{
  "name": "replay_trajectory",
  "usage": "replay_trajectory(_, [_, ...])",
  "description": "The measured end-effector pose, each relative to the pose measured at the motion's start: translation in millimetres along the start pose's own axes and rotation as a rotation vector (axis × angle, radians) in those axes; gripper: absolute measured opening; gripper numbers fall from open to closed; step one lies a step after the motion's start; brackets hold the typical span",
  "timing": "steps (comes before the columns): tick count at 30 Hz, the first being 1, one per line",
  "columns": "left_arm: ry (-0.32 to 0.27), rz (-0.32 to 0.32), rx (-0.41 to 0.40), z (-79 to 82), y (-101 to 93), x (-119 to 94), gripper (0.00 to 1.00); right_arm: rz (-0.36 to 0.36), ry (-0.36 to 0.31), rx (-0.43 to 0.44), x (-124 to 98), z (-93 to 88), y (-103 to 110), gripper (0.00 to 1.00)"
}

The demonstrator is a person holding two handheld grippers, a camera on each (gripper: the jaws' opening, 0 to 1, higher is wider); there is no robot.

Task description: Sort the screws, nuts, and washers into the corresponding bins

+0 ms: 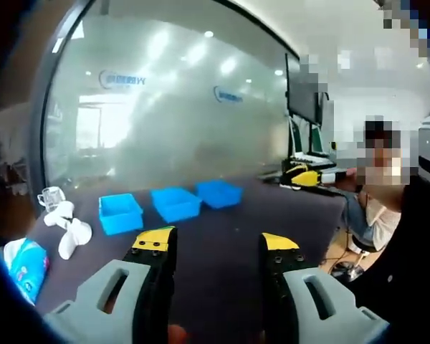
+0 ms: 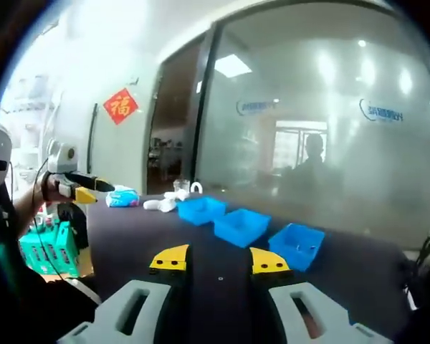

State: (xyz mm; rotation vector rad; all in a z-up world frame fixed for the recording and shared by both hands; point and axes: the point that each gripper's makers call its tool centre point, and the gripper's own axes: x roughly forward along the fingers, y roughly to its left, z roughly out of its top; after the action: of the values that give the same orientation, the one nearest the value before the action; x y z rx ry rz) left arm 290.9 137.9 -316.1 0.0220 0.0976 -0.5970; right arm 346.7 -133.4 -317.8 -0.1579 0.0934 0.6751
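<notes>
Room: I see a frosted glass wall [image 1: 179, 107] behind a dark table [image 1: 222, 236].
Left gripper view: my left gripper [image 1: 218, 247] hangs with jaws wide and empty; three blue bins [image 1: 175, 203] sit ahead in a row.
Right gripper view: my right gripper [image 2: 218, 259] gapes empty; bins just beyond, left gripper far left.

A blue-white packet [image 1: 25, 266] and white pieces [image 1: 68, 228] lie on the dark table [image 1: 222, 236] before frosted glass [image 1: 179, 107].

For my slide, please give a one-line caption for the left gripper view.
Left gripper, jaws open, faces three blue bins in a row on a dark table before a frosted glass wall.
</notes>
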Motion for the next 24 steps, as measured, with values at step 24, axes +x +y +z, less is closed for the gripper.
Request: replay_trajectory(24, [0.069, -0.087, 0.012, -17.4, -14.8, 1, 0.45, 0.145, 0.19, 0.008, -32, -31.5, 10, 0.34])
